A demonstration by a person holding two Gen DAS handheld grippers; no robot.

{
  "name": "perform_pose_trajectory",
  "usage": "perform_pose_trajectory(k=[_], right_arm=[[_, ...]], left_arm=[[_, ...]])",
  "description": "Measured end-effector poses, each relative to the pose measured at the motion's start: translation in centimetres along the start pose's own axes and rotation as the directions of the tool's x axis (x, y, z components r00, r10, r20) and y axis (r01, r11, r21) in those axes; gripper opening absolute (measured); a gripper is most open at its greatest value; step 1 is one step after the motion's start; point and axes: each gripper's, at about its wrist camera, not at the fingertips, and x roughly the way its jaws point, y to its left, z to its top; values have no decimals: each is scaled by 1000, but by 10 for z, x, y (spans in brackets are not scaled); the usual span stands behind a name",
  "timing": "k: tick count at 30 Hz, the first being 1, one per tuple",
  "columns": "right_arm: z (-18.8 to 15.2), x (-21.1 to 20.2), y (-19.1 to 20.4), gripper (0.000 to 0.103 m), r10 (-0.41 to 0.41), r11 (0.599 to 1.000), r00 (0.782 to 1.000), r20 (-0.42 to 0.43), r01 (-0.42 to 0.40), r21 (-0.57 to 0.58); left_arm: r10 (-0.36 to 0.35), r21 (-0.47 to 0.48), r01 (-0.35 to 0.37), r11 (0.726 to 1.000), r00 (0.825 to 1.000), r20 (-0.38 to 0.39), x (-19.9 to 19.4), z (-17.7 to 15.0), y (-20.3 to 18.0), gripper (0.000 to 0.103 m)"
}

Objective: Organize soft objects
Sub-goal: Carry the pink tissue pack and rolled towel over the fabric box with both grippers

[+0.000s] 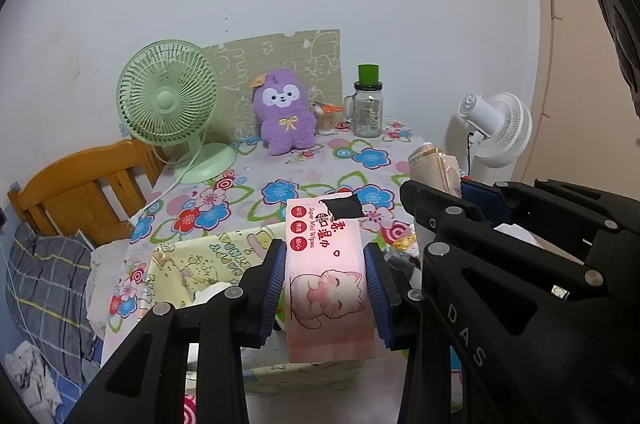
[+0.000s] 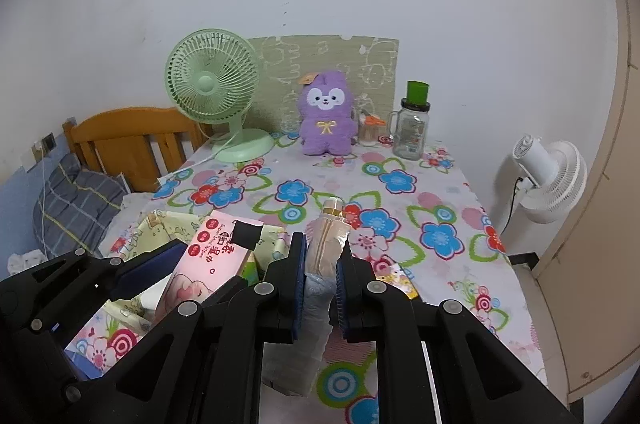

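Note:
My left gripper (image 1: 326, 260) is shut on a pink pack of wet wipes (image 1: 326, 264) with a cat print, held over a pale yellow fabric basket (image 1: 192, 264). The pack also shows in the right wrist view (image 2: 212, 256). My right gripper (image 2: 320, 256) is shut on a beige and white soft pack (image 2: 326, 248) in clear wrap, held above the floral table. That pack also shows in the left wrist view (image 1: 436, 163). A purple plush toy (image 1: 284, 111) stands upright at the back of the table, also in the right wrist view (image 2: 326, 115).
A green desk fan (image 1: 168, 95) stands back left, its cord running off the table edge. A glass jar mug with a green lid (image 1: 368, 107) stands back right. A white floor fan (image 2: 548, 175) is beyond the right edge. A wooden headboard (image 2: 128, 139) and bedding lie left.

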Motion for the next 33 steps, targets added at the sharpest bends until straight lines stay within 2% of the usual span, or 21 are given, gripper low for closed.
perform_pose_trajectory(k=[20,33], right_arm=[[9,47,50,16,37,998,997,-65,-40,-46],[0,86,76,16,84,994,984,-159,-93,-51]], left_arm=[[24,-64,-28,998,998,-53,28,-12,57,40],[24,-102,-36,994,992,-123,52,-29,83,41]])
